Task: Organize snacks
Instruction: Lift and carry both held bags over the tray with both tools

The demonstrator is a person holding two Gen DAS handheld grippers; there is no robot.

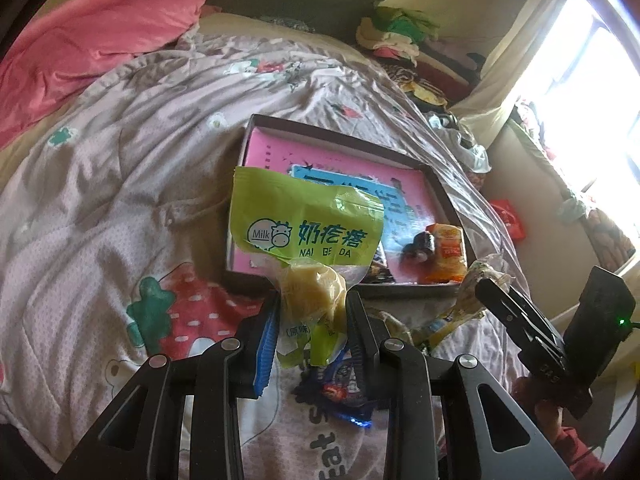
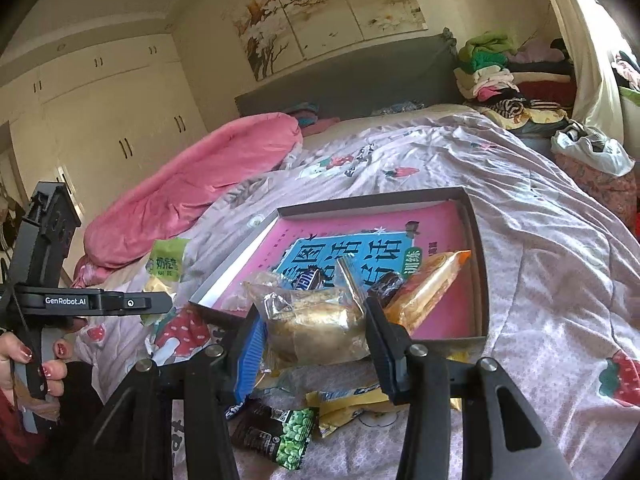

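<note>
A bed (image 1: 100, 184) covered with a pale quilt printed with strawberries carries everything. On the quilt lies a shallow dark-rimmed box (image 1: 256, 120) with a pink and blue printed booklet (image 1: 272, 152) flat on its bottom. Toward the box's near edge sit an orange-wrapped cake (image 1: 446, 254) and a small dark round sweet (image 1: 420, 246).

The left hand-held gripper (image 1: 314, 300) pinches a green milk-curd packet (image 1: 308, 220) by its clear lower end, where a pale yellow lump shows through; the packet's green top stands up in front of the box. The right hand-held gripper (image 2: 314, 322) is clamped on a clear bag of golden pastry (image 2: 316, 320), crumpled and glossy, held over the box's near rim (image 2: 440, 344).

The right wrist view shows what the left cannot: a dark chocolate bar (image 2: 308, 278) inside the box beside the pastry bag, a black packet printed with green peas (image 2: 276, 432) and yellow wrappers (image 2: 340, 404) on the quilt beneath the fingers, and the person's hand (image 2: 28, 364) with red-painted nails around the other gripper's handle. It also shows the room's white wardrobes (image 2: 112, 120) and a wall painting (image 2: 320, 8).

The left wrist view alone shows a blue snack wrapper (image 1: 340, 392) on the quilt under its fingers, a bright window (image 1: 580, 100), and the right gripper seen side-on at the bed's right edge, with crumpled wrapping at its tip.

A pink duvet (image 1: 80, 48) is bunched at the bed's far left corner, and folded clothes (image 1: 396, 36) are stacked at the far right.
</note>
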